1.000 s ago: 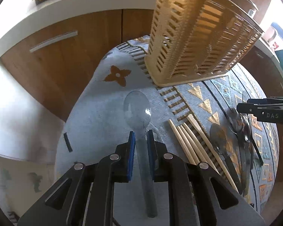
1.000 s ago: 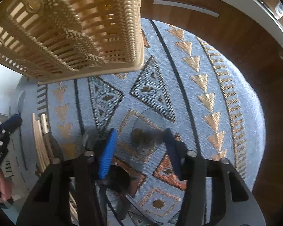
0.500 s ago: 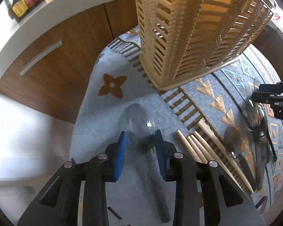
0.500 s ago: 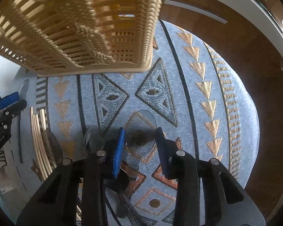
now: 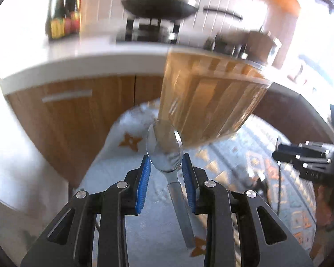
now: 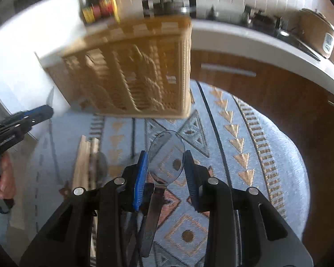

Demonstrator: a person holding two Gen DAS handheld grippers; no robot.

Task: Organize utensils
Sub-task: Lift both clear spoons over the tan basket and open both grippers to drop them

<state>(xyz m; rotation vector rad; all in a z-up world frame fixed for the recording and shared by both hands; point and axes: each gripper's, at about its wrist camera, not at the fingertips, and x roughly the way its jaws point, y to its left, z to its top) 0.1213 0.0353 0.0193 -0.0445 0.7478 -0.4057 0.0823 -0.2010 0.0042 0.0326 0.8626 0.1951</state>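
My left gripper (image 5: pixel 164 162) is shut on a metal spoon (image 5: pixel 164 146), its bowl between the blue pads and lifted off the cloth, close in front of the tan slotted utensil basket (image 5: pixel 211 102). My right gripper (image 6: pixel 165 158) is shut on a second spoon (image 6: pixel 167 155), also lifted, handle hanging down toward me. The basket (image 6: pixel 131 71) stands beyond it on the patterned cloth (image 6: pixel 245 146). Wooden chopsticks (image 6: pixel 84 162) and another spoon (image 6: pixel 100 164) lie on the cloth to the left. The left gripper also shows in the right wrist view (image 6: pixel 22 120).
A white kitchen counter (image 5: pixel 82 60) with wooden cabinets below curves behind the table. A sauce bottle (image 5: pixel 64 15), a stove with a pan (image 5: pixel 158 6) and a rice cooker (image 6: pixel 316 33) stand on it. The right gripper shows at the right edge of the left wrist view (image 5: pixel 305 155).
Both grippers have closed on a spoon bowl and lifted the spoons off the cloth. Both views have tilted up toward the counter and are motion blurred.
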